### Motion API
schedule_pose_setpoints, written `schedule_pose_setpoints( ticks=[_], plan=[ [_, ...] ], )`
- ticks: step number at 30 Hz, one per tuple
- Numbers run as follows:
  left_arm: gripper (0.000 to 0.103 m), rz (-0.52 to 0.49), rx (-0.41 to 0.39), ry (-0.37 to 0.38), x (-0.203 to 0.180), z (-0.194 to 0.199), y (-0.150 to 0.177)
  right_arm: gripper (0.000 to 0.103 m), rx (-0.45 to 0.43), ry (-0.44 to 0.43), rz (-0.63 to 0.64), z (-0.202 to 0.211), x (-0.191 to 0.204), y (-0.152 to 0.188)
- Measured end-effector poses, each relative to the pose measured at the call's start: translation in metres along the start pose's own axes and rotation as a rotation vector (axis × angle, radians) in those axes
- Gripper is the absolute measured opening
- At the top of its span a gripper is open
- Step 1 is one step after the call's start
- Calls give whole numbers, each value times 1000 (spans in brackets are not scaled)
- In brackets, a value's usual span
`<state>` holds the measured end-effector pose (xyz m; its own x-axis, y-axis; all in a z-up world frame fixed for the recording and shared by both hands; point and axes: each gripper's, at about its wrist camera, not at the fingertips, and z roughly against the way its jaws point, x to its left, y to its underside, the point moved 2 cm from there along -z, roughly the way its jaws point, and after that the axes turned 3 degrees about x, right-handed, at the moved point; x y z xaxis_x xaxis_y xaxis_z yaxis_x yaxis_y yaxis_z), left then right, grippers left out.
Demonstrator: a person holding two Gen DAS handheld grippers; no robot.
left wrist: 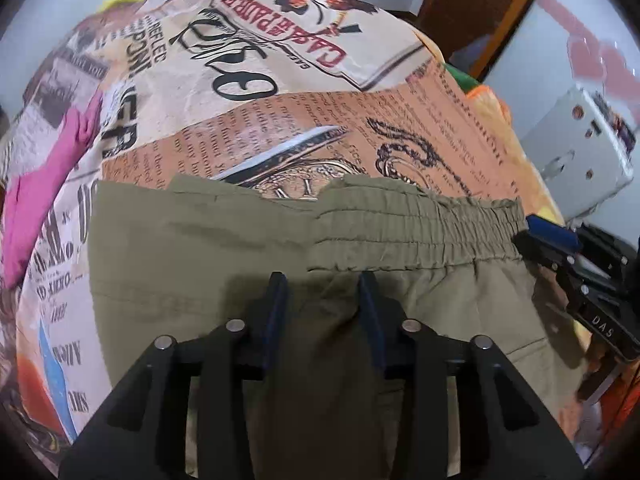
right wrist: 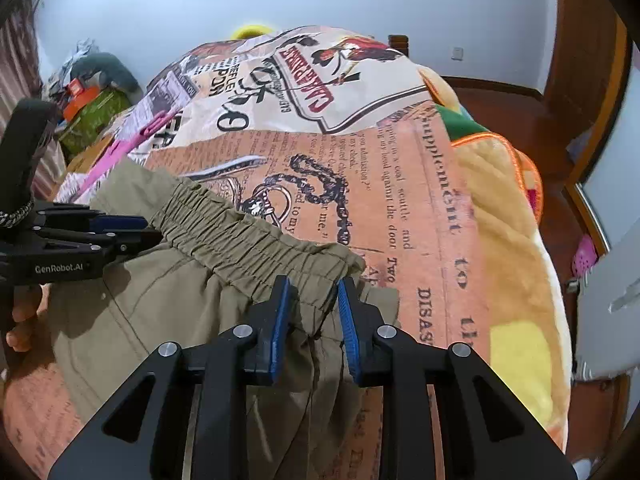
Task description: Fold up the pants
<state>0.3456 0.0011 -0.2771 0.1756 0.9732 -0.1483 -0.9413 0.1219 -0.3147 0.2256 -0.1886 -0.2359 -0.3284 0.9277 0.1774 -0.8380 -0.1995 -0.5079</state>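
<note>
Olive-green pants (left wrist: pixel 224 248) lie on a bed, their gathered elastic waistband (left wrist: pixel 416 236) facing away from me. My left gripper (left wrist: pixel 323 280) hovers open just short of the waistband's middle, over the fabric. My right gripper (right wrist: pixel 313 286) is open at the waistband's right end (right wrist: pixel 256 248), fabric bunched between its fingers. In the left wrist view the right gripper (left wrist: pixel 532 236) shows at the waistband's right edge. In the right wrist view the left gripper (right wrist: pixel 152 232) shows at the waistband's left part.
The bed carries a newspaper-print cover (left wrist: pixel 320 60) and a yellow-orange plush blanket (right wrist: pixel 504 240) on the right. A pink garment (left wrist: pixel 48 176) lies on the left. A wooden door (right wrist: pixel 580 60) and red floor are to the right; clutter (right wrist: pixel 92 96) lies far left.
</note>
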Motion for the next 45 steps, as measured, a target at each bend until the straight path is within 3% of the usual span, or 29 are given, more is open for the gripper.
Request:
schedule_pose_setpoints(
  ticks=[3,9,18,20,24,33,37,45],
  plan=[
    [39,1,-38,-5,2,19,2,25,-10,40,13,12,1,-1],
    [43,-67,-144,-96,-1,64,11,39,-43,78,38,39,8,2],
    [73,-44,-230,-150,28,108,34,62,-124,60,24,76,17,8],
    [78,-29,-223,-158,36,109,40,67,-129,52,8,79,17,12],
    [78,24,-168,-138,59,94,52,68,-98,13,-56,71,11,24],
    [78,96,-46,-92,86,48,70,69,48,-51,-235,31,-11,58],
    [78,142,-12,-36,95,33,66,69,65,-80,-262,23,-12,60],
    [78,131,9,16,91,15,43,68,75,-143,-271,6,-12,53]
  ],
)
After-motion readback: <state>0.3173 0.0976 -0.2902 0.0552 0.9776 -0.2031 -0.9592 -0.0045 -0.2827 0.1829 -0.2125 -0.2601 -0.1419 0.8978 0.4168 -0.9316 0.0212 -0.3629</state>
